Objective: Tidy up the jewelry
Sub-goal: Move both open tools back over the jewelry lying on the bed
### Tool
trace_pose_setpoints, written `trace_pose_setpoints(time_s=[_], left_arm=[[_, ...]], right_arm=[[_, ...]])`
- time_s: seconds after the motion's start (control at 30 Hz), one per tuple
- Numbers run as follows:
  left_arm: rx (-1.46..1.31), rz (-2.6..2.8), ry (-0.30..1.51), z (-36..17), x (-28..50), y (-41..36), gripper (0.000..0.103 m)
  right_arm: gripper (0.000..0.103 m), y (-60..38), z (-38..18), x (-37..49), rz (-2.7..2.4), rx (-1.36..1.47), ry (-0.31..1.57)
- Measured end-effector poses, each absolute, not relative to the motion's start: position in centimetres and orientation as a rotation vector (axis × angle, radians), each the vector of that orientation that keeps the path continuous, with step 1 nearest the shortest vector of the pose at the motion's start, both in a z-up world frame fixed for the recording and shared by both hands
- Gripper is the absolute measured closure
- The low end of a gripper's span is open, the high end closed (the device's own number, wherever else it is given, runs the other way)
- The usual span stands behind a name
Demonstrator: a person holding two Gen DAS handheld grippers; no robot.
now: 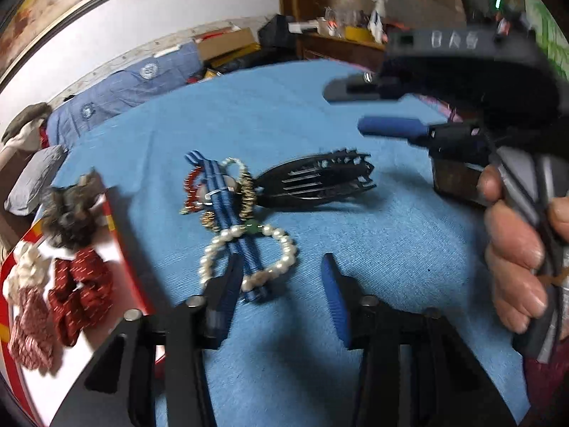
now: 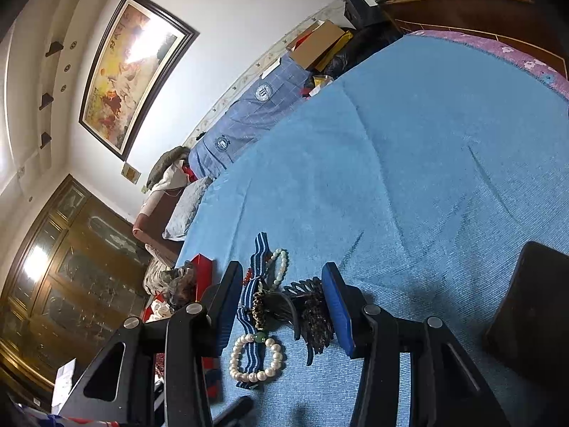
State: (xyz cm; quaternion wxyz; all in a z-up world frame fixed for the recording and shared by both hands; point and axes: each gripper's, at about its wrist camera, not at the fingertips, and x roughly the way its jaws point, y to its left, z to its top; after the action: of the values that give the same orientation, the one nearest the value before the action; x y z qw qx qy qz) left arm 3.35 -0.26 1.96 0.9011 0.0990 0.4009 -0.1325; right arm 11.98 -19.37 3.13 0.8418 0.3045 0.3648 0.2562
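Both claws apart, empty; pearl bracelet [image 1: 249, 256] (over blue strap [image 1: 227, 213]) beside black hair claw clip [image 1: 316, 181].

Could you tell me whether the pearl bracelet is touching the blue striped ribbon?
Touching. In the right wrist view the pearl bracelet lies looped across the blue striped ribbon, its beads resting directly on the fabric; the left wrist view shows the same overlap.

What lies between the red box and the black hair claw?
In the left wrist view, a blue striped ribbon with bead bracelets and a pearl bracelet lies between red box and hair claw.
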Motion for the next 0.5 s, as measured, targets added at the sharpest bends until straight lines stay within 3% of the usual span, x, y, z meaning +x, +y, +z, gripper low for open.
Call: trace_pose_setpoints(time_s=[0.03,0.2,0.23,0.27,0.3,0.33,0.37,0.47,0.5], left_arm=[[0.210,-0.275,0.839,1.7,3.7,-0.6,0.083],[0.260,-0.246,0.806,1.2,3.5,-1.3,0.084],[0.276,-0.236,0.801,1.1,3.5,-1.4,0.080],[0.288,-0.229,0.806,0.8,3.5,-1.5,0.064],[0.287,-0.226,0.822,0.5,3.6,-1.6,0.060],[0.290,-0.216,0.823,0.5,3.5,-1.6,0.063],[0.279,-0.216,0.811,0.8,3.4,-1.4,0.080],[0.203,-0.214,0.808,1.2,3.9,-0.1,0.103],[0.162,-0.223,0.811,1.5,4.1,0.5,0.103]], right_arm=[[0.052,-19.5,3.0,12.0,0.540,0.642,0.768],[0.052,-19.8,2.9,12.0,0.535,0.652,0.763],[0.052,-19.8,2.8,12.0,0.535,0.653,0.766],[0.052,-19.7,2.7,12.0,0.534,0.652,0.769],[0.052,-19.7,2.7,12.0,0.533,0.651,0.771],[0.052,-19.7,2.7,12.1,0.534,0.651,0.771],[0.052,-19.6,2.7,12.1,0.533,0.650,0.771],[0.052,-19.7,2.7,12.1,0.526,0.651,0.772],[0.051,-19.6,2.6,12.1,0.525,0.649,0.776]])
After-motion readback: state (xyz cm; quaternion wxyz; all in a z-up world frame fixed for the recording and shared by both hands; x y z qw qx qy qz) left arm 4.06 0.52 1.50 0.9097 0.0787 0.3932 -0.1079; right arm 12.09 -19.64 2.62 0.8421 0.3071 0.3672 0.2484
